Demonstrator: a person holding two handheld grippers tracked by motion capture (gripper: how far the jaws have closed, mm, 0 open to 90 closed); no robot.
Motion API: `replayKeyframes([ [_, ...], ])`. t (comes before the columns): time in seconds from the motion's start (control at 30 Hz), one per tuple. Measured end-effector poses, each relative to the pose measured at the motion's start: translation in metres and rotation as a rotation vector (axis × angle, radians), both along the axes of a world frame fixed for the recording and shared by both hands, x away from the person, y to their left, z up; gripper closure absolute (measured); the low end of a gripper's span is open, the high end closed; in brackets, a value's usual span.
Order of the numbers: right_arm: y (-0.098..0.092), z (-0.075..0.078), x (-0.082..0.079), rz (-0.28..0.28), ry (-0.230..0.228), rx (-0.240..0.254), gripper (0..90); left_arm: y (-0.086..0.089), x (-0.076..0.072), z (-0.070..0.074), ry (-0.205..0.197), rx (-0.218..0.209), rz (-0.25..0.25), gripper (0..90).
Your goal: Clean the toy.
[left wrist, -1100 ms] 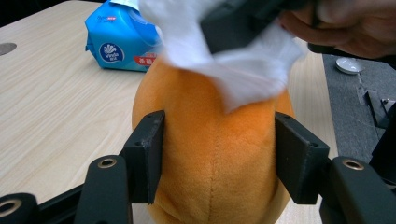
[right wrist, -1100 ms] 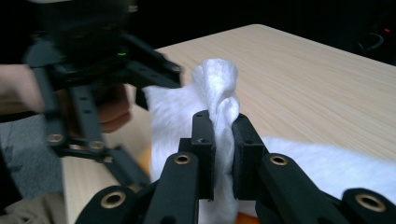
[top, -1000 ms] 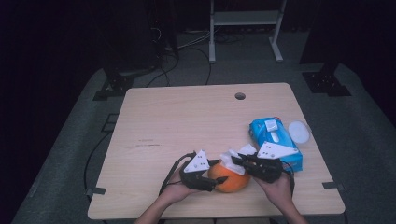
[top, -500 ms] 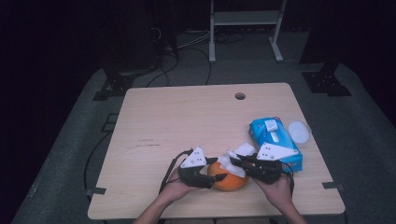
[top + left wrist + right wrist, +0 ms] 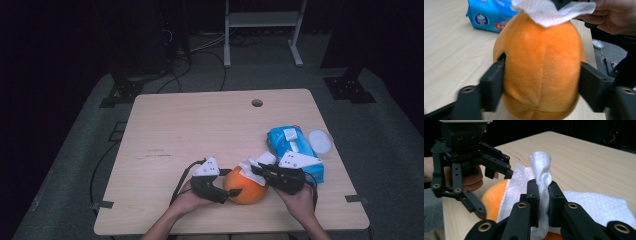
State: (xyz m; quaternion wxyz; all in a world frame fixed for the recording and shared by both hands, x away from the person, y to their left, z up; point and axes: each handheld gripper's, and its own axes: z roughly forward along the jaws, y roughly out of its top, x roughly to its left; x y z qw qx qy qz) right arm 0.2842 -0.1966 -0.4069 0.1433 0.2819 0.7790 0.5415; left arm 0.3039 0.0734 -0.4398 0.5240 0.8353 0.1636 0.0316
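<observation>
The round orange plush toy (image 5: 245,187) sits near the front edge of the light wooden table (image 5: 200,130), between the two hands, and the work in hand looks like wiping it with a white paper tissue (image 5: 541,180). The left gripper (image 5: 227,186) brackets the toy from its left side, seemingly to steady it while the other hand wipes; in the left gripper view its black jaws stand on either flank of the plush, the left one pressing a dent into the fabric. These jaws have just been opening with the toy between them, so the hold is probably loosening, though the pads are on the plush. The right gripper (image 5: 543,195) is clamped tight on a bunched fold of the tissue, whose loose part drapes over the toy's top, so the toy lies directly beneath and ahead of its jaws. A blue plastic pack of tissues (image 5: 292,150) lies just behind the right hand, likely the tissue's source, with a small white round lid (image 5: 320,141) beside it.
</observation>
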Motion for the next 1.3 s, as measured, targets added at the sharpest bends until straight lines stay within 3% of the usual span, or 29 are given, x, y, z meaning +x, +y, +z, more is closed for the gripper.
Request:
replayKeyframes([
  [0.17, 0.012, 0.009, -0.011, 0.057, -0.027, 0.041, 81.2, -0.003, -0.011, 0.023, -0.070, 0.009, -0.032, 34.9],
  [0.3, 0.027, 0.014, -0.020, 0.120, -0.041, 0.073, 81.2, -0.002, -0.015, 0.030, -0.084, 0.009, -0.036, 38.2],
  [0.37, 0.027, 0.015, -0.019, 0.116, -0.048, 0.068, 81.3, 0.000, -0.015, 0.031, -0.087, 0.009, -0.030, 38.9],
  [0.53, 0.014, 0.006, -0.009, 0.067, -0.013, 0.069, 81.2, 0.003, -0.014, 0.033, -0.088, 0.003, -0.014, 40.3],
  [0.63, 0.005, 0.004, -0.003, 0.015, -0.004, 0.053, 81.3, 0.003, -0.013, 0.034, -0.092, 0.002, -0.010, 40.4],
  [0.73, 0.008, 0.007, -0.007, 0.025, -0.011, 0.065, 81.3, 0.003, -0.014, 0.036, -0.098, -0.001, -0.005, 40.5],
  [0.83, 0.017, 0.013, -0.014, 0.079, -0.024, 0.100, 81.2, 0.003, -0.014, 0.036, -0.096, -0.004, 0.004, 40.4],
  [0.93, 0.022, 0.014, -0.016, 0.085, -0.036, 0.078, 81.2, 0.003, -0.013, 0.035, -0.096, 0.005, 0.009, 40.1],
  [1.03, 0.019, 0.008, -0.011, 0.067, -0.024, 0.053, 81.2, 0.001, -0.011, 0.029, -0.083, -0.003, 0.010, 33.7],
  [1.07, 0.015, 0.003, -0.007, 0.052, -0.012, 0.042, 81.2, 0.001, -0.009, 0.027, -0.085, -0.007, 0.007, 24.5],
  [1.17, 0.011, 0.000, -0.004, 0.033, 0.001, 0.040, 81.2, 0.002, -0.006, 0.023, -0.062, -0.028, 0.000, 16.7],
  [1.2, 0.010, 0.000, -0.003, 0.027, -0.004, 0.033, 81.2, 0.002, -0.004, 0.021, -0.043, -0.004, 0.004, 11.9],
  [1.3, 0.004, -0.002, 0.000, 0.002, 0.002, 0.037, 81.2, 0.003, -0.003, 0.017, -0.022, 0.007, -0.002, 10.3],
])
